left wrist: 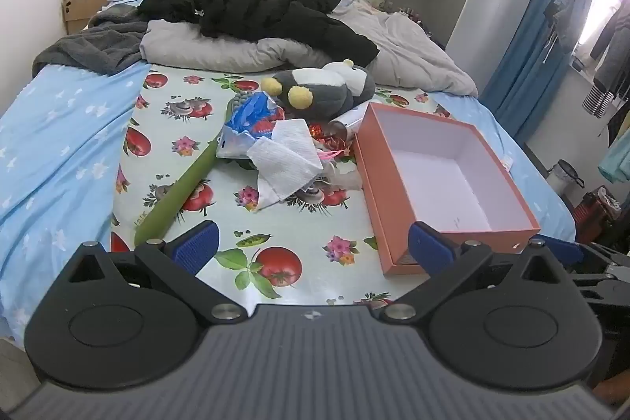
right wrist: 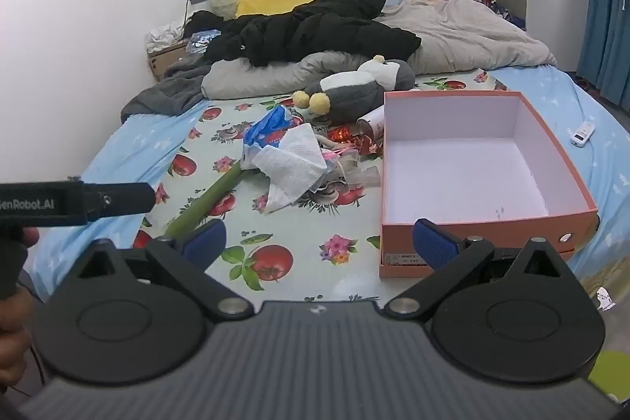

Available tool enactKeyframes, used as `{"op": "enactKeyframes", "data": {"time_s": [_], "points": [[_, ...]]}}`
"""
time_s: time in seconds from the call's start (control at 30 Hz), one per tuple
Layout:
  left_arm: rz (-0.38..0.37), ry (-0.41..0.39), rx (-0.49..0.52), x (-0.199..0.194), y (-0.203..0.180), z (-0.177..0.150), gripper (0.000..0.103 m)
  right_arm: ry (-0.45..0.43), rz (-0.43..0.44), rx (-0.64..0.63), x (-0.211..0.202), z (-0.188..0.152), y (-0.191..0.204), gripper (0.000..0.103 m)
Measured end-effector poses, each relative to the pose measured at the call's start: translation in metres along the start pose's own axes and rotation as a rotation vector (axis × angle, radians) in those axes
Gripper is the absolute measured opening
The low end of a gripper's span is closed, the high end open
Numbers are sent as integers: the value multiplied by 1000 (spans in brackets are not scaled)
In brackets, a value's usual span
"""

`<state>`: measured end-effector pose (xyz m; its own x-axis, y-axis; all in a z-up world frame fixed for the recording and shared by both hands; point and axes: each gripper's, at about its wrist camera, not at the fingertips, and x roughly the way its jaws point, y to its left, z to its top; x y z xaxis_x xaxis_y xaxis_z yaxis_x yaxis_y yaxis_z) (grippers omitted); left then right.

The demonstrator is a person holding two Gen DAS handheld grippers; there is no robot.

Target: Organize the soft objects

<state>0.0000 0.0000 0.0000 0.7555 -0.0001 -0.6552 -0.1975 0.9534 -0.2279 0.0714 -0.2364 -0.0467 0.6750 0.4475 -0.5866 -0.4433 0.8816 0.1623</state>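
Observation:
A pile of soft things lies mid-bed: a grey and white plush toy (left wrist: 323, 87) (right wrist: 354, 89), a white cloth (left wrist: 285, 154) (right wrist: 293, 162), a blue patterned bag (left wrist: 252, 117) (right wrist: 267, 123) and a long green plush stick (left wrist: 177, 189) (right wrist: 208, 197). An empty orange box (left wrist: 445, 180) (right wrist: 484, 180) with a white inside stands to the right of the pile. My left gripper (left wrist: 313, 243) is open and empty, near the bed's front edge. My right gripper (right wrist: 319, 239) is open and empty, short of the box's near left corner.
A black jacket (left wrist: 267, 10) and grey duvet (left wrist: 413, 54) fill the head of the bed. A fruit-print cloth (left wrist: 275, 254) covers the middle. A white remote (right wrist: 582, 134) lies right of the box. Blue curtains (left wrist: 531, 38) hang at the right.

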Motion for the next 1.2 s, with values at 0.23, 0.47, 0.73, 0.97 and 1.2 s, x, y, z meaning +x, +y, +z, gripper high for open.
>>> {"op": "enactKeyframes", "data": {"time_s": [0.23,0.47,0.73,0.97,1.2], "points": [[0,-2,8,0,0,0,103,14,-2,-2,1,0,1,103],[2,-6,12,1,-4,0,103,10,1,23,-1,8,-8,103],[5,0,18,3,-8,-1,103,4,-14,15,0,-1,-1,103],[5,1,21,2,-7,-1,103,-2,-20,18,1,-2,0,103],[-4,1,27,3,-7,-2,103,-2,-17,18,1,-1,-1,103]]}}
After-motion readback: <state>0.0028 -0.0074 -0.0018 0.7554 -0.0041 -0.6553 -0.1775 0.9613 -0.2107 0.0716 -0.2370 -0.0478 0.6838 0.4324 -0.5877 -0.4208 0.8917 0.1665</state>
